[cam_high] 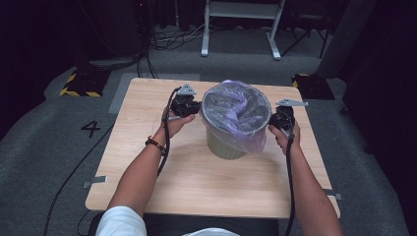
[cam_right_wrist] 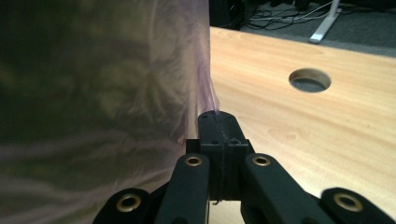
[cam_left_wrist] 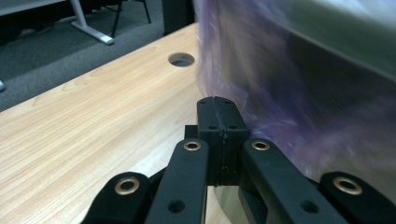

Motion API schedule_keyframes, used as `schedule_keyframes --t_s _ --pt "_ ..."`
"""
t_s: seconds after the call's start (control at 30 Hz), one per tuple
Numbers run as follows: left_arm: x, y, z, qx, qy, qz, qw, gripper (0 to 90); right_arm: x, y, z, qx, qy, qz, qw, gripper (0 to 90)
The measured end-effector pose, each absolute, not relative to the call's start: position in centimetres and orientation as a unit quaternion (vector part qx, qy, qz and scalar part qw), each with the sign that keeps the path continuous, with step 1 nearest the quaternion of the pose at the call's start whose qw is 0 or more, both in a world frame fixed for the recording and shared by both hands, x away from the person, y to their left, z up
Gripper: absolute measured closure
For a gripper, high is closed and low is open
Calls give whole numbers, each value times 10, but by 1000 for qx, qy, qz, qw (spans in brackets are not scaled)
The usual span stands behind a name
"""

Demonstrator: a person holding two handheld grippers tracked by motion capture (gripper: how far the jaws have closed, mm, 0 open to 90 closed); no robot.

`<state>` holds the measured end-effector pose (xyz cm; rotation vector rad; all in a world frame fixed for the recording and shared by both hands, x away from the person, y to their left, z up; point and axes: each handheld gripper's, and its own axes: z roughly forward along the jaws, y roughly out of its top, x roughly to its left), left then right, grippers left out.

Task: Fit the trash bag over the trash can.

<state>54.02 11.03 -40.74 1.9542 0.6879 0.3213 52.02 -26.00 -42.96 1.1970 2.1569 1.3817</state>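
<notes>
An olive-green bin (cam_high: 223,147) stands in the middle of the wooden table (cam_high: 196,182), lined with a thin purple bag (cam_high: 236,110) folded over its rim. My left gripper (cam_high: 199,107) is at the bin's left rim. Its jaws are shut (cam_left_wrist: 215,100), with the blurred bag (cam_left_wrist: 280,93) right against the tips; whether film is caught between them I cannot tell. My right gripper (cam_high: 272,120) is at the bin's right side, shut (cam_right_wrist: 217,114) on the bag's hanging edge (cam_right_wrist: 205,74), which rises from between the jaw tips.
The table has a round cable hole (cam_left_wrist: 181,59) beyond the left gripper and another (cam_right_wrist: 310,79) beyond the right one. Grey carpet surrounds the table, with a white desk frame (cam_high: 241,29) and cables (cam_high: 172,37) behind it.
</notes>
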Motion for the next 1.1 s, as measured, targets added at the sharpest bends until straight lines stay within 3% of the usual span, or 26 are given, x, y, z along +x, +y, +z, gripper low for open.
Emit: schedule_keyframes --t_s 0.17,0.27,0.33,0.37,0.43,0.47,0.5,0.53,0.63,0.9,1.1 --pt "524 113 -413 817 263 143 492 900 511 -264 -435 413 753 488 153 900" --pt "510 121 -415 821 256 170 481 885 503 -268 -432 413 751 486 173 808" --pt "506 124 -415 819 258 177 481 839 502 -270 -431 416 748 486 178 799" --pt "504 126 -415 816 261 178 484 747 498 -275 -427 416 742 492 186 724" --pt "499 133 -414 808 264 185 493 703 496 -277 -425 416 740 490 198 681" --pt "495 136 -413 804 264 194 496 558 492 -282 -422 417 738 486 211 588" --pt "493 138 -412 802 264 195 500 558 492 -282 -422 417 738 486 211 588" --pt "488 141 -408 801 255 200 504 432 486 -286 -418 409 743 481 223 519" --pt "482 144 -405 798 244 198 514 347 480 -290 -415 404 747 475 232 474" --pt "459 135 -387 817 174 226 501 299 426 -296 -403 303 779 494 241 319" --pt "460 124 -382 825 157 244 485 405 386 -272 -401 243 783 513 252 264"
